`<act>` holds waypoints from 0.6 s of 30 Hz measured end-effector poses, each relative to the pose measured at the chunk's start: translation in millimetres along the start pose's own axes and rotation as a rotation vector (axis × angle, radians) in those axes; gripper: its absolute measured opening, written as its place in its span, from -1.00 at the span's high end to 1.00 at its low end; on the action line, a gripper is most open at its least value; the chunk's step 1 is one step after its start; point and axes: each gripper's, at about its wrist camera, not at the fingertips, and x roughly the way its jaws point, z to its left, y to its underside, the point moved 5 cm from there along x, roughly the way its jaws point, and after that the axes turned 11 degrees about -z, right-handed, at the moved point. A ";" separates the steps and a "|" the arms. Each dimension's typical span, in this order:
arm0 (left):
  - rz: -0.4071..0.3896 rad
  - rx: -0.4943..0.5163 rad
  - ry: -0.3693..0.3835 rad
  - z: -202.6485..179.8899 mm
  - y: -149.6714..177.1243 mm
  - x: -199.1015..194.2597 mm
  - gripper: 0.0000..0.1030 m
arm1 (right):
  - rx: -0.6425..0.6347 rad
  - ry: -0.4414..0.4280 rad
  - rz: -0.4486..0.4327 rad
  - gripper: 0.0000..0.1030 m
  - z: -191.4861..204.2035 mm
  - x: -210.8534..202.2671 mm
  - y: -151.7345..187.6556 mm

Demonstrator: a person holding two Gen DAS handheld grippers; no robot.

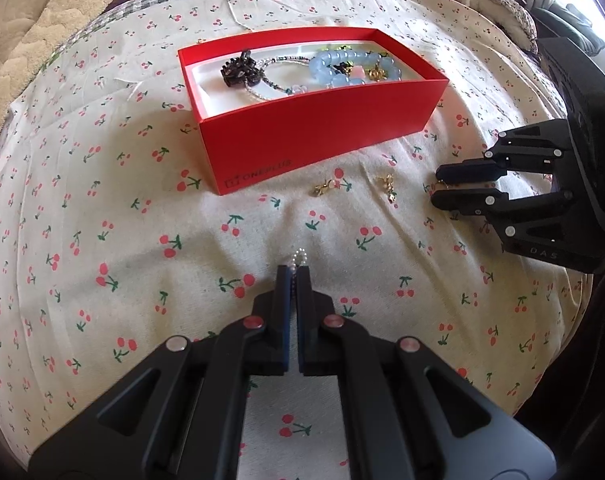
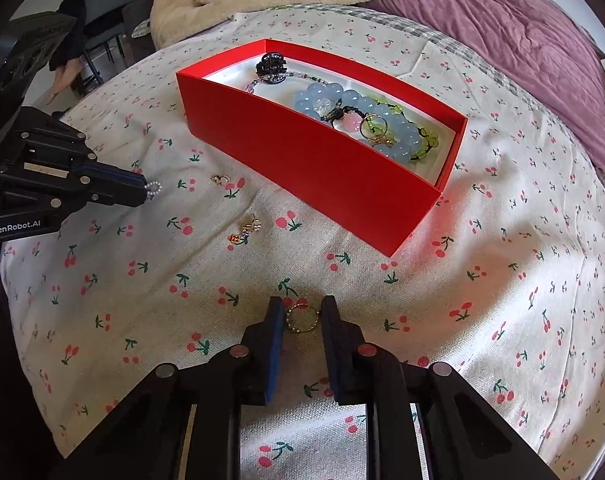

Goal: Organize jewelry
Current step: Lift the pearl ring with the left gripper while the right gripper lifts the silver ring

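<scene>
The pearl ring [image 1: 300, 256] is clamped in the closed fingers of the left gripper [image 1: 293, 270], in front of the red box [image 1: 302, 128]. The gold ring [image 2: 302, 319] lies on the cherry-print cloth [image 2: 502, 320] between the parted fingers of the right gripper [image 2: 302, 308] (contact unclear). Two gold earrings [image 1: 324, 188] lie just before the box.

Left-wrist view: low over the bed [image 1: 102, 240], facing the far red box [image 1: 322, 136]. Right-wrist view: equally near, angled leftward from the right. Both share the red box [image 2: 302, 160] and cherry-print cloth [image 2: 502, 280].
</scene>
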 end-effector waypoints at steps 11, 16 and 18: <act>-0.044 -0.012 0.015 -1.7 -12.1 -10.8 0.94 | 0.062 -0.022 -0.028 0.86 -6.1 -15.3 -10.1; -0.067 -0.018 0.024 -3.7 -17.8 -17.2 0.94 | 0.108 -0.025 -0.077 0.87 -15.0 -31.3 -20.0; -0.072 -0.019 0.027 -4.0 -18.8 -18.5 0.94 | 0.122 -0.024 -0.096 0.85 -17.5 -35.8 -22.4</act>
